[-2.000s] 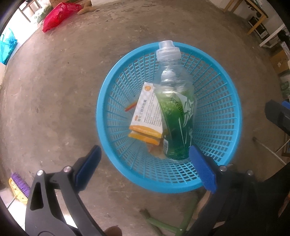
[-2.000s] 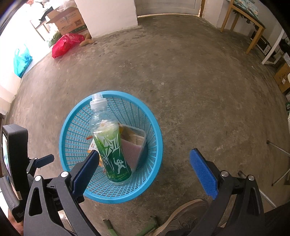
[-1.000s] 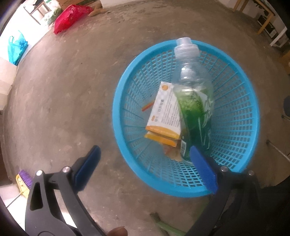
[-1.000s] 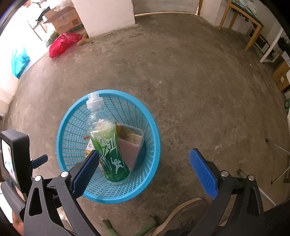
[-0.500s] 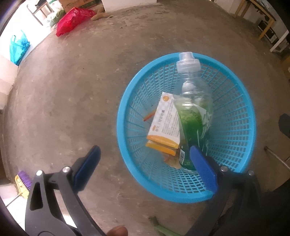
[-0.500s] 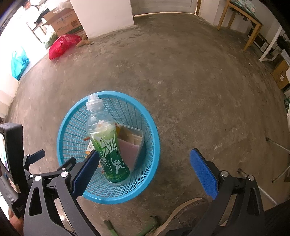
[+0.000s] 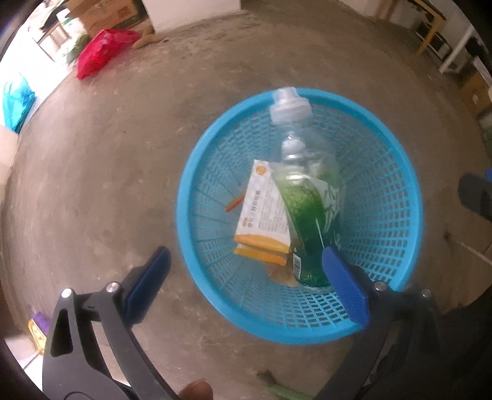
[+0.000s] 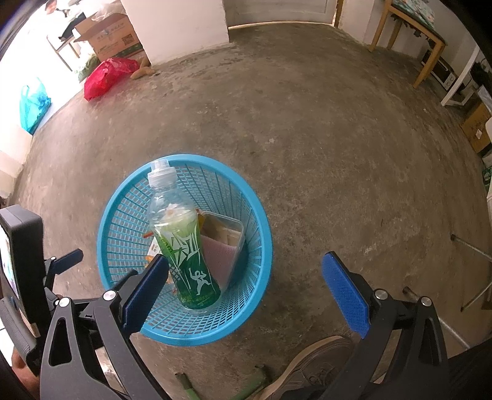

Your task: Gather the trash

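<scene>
Rough storeroom or garage of a home. Bare concrete floor (image 8: 307, 123), cardboard boxes (image 8: 110, 37) by the wall, wooden table (image 8: 412, 27).

- Left gripper (image 7: 246, 289): black plastic arms, each with a triangular cut-out and two silver screws near the tip.
- Its fingers (image 7: 344, 289) wear flat blue pads, the right one showing over the basket (image 7: 196, 184) rim.
- Right gripper (image 8: 246, 287): same build, black frame, silver screws, dimpled blue pads (image 8: 346, 290).
- Left of the basket in the right view, the other gripper's black housing (image 8: 24, 252) carries a small lit screen.
- Below the basket, a grey shoe (image 8: 310, 366) with a patterned sole.
- Dark clothing (image 7: 455, 354) fills the corner right of the basket.
</scene>
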A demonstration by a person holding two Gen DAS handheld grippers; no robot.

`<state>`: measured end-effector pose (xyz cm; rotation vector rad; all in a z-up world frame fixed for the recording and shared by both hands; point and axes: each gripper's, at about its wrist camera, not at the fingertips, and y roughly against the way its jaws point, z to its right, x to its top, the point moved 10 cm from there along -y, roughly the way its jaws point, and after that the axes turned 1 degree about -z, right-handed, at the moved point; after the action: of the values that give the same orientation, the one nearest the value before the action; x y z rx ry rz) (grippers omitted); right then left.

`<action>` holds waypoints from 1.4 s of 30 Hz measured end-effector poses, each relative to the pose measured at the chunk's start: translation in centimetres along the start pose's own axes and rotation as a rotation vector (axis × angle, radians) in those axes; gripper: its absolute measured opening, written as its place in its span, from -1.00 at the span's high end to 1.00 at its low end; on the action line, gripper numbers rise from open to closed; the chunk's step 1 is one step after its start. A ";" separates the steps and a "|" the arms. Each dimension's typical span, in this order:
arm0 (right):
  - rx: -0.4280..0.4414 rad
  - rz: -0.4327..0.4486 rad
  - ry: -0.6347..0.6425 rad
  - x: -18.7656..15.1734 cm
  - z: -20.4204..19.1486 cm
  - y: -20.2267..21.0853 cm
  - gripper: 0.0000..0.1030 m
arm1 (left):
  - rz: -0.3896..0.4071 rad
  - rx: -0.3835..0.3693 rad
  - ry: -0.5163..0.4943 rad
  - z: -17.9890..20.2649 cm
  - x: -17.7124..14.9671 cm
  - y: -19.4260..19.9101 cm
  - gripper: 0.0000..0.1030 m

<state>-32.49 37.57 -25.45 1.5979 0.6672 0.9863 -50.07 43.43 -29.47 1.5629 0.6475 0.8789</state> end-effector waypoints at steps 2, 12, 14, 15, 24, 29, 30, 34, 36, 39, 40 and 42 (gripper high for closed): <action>0.000 0.000 0.000 0.0 0.0 0.0 -0.88 | -0.003 -0.002 -0.017 0.4 0.0 -0.1 -0.84; 0.005 0.010 -0.014 0.2 0.1 0.5 -0.88 | -0.067 0.029 0.003 0.0 -0.6 -0.6 -0.84; 0.005 0.012 -0.012 0.2 0.0 0.5 -0.88 | -0.058 0.034 0.002 -0.3 -0.6 -0.4 -0.84; 0.005 0.014 -0.009 0.2 -0.1 0.5 -0.88 | -0.050 0.039 0.003 -0.4 -0.5 -0.2 -0.84; 0.008 0.020 -0.001 0.3 -0.3 0.6 -0.88 | -0.021 0.107 0.032 -2.1 0.0 0.7 -0.84; 0.009 0.019 0.002 0.3 -0.3 0.6 -0.88 | -0.018 0.113 -0.006 -1.2 0.0 0.5 -0.84; 0.010 0.020 0.001 0.3 -0.3 0.6 -0.88 | -0.020 0.110 -0.009 -1.0 0.0 0.5 -0.84; 0.008 0.019 0.001 0.3 -0.2 0.6 -0.88 | -0.023 0.077 -0.015 0.0 0.1 0.4 -0.84; 0.008 0.020 0.000 0.3 -0.3 0.6 -0.88 | -0.018 0.066 -0.016 0.3 0.2 0.5 -0.84; 0.008 0.019 0.003 0.3 -0.3 0.6 -0.88 | -0.006 0.034 -0.022 1.0 0.2 0.3 -0.84; 0.008 0.019 0.003 0.3 -0.2 0.6 -0.88 | 0.010 0.029 -0.022 1.1 0.2 0.2 -0.84; 0.009 0.021 0.005 0.3 -0.2 0.6 -0.88 | 0.046 0.016 -0.024 1.3 0.3 0.3 -0.84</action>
<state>-32.53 37.80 -24.79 1.6140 0.6601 1.0045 -48.89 42.88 -29.15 1.6064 0.6044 0.8897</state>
